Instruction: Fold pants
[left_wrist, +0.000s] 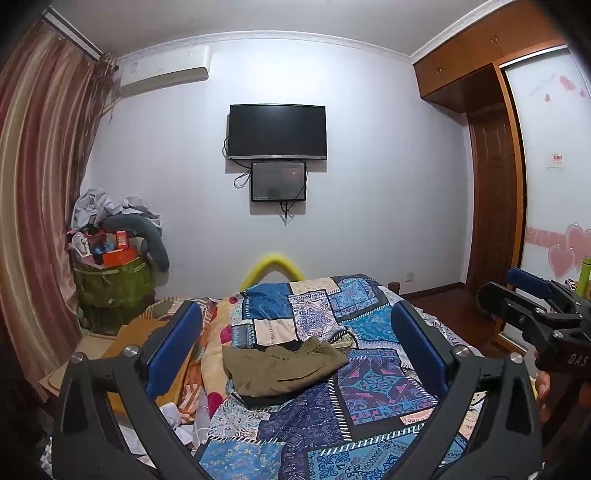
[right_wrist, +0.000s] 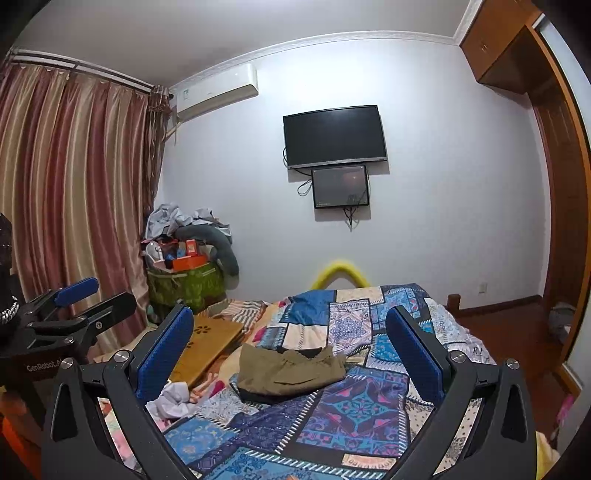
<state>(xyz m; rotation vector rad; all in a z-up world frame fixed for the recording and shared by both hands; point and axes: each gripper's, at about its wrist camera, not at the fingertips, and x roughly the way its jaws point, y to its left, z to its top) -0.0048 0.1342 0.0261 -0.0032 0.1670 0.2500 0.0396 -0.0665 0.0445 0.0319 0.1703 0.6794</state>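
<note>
Olive-green pants (left_wrist: 282, 367) lie in a folded bundle on the blue patchwork bedspread (left_wrist: 332, 424), with a dark lining showing at the waistband. My left gripper (left_wrist: 295, 332) is open and empty, raised above the bed, its blue pads framing the pants. My right gripper (right_wrist: 290, 332) is also open and empty, above and short of the pants (right_wrist: 291, 371) on the bedspread (right_wrist: 351, 406). Each gripper shows in the other's view, the right one (left_wrist: 532, 295) at the right edge and the left one (right_wrist: 85, 302) at the left edge.
A wooden lap tray (right_wrist: 207, 343) and crumpled white cloth (right_wrist: 173, 400) lie on the bed's left side. A green hamper piled with clutter (right_wrist: 186, 280) stands by the curtain (right_wrist: 74, 203). A TV (left_wrist: 277, 131) hangs on the far wall. A wardrobe (left_wrist: 495, 184) is on the right.
</note>
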